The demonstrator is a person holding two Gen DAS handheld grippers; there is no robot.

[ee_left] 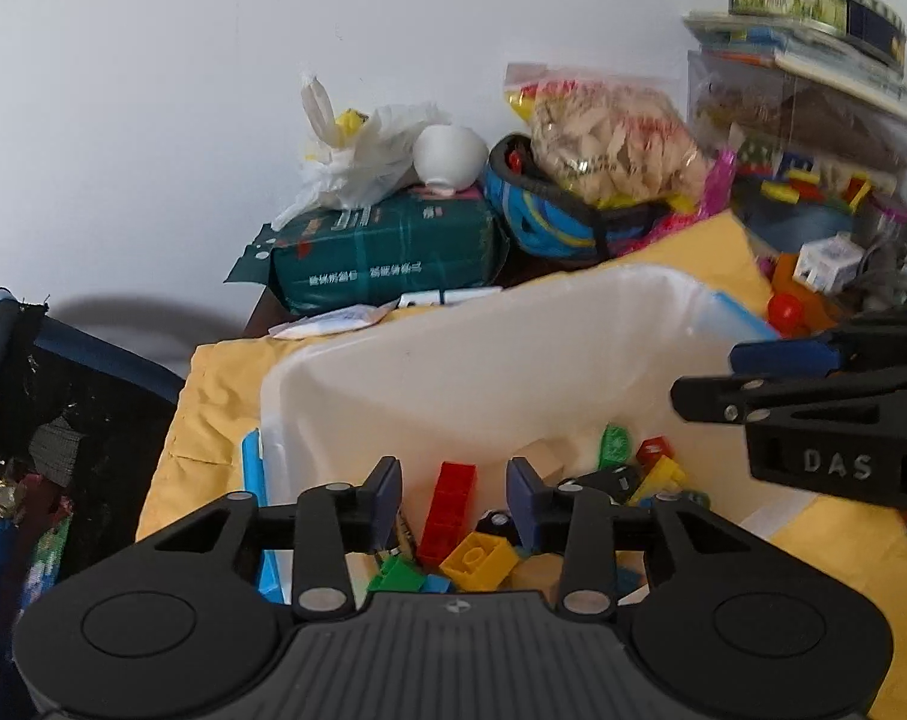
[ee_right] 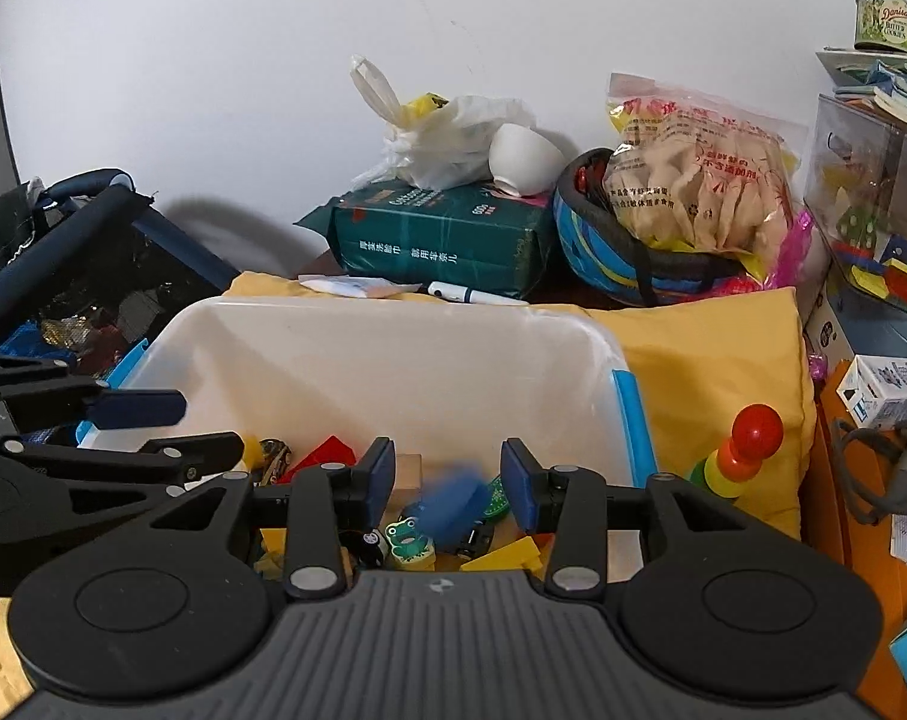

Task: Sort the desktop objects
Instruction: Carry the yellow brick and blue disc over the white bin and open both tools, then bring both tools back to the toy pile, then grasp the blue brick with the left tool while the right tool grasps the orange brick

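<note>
A white translucent bin [ee_left: 453, 324] [ee_right: 393, 306] with blue latches stands on a yellow cloth and holds several toy bricks, among them a red brick [ee_left: 450, 510] and a yellow brick [ee_left: 477, 561]. My left gripper [ee_left: 453, 498] [ee_right: 210, 426] hangs open over the bin's near side with nothing between its pads. Beside it, my right gripper [ee_right: 447, 486] [ee_left: 702, 378] is also open above the bin. A blurred blue piece [ee_right: 450, 507] shows in its gap, clear of both pads. A green frog toy [ee_right: 408, 540] lies below.
Behind the bin lie a green package [ee_right: 447, 246], a white cup [ee_right: 522, 159], a blue helmet [ee_right: 597, 258] and a snack bag [ee_right: 699, 180]. A ring-stack toy [ee_right: 747, 450] stands to the right, near a clear toy box [ee_right: 873, 228]. A dark bag [ee_right: 93, 276] is on the left.
</note>
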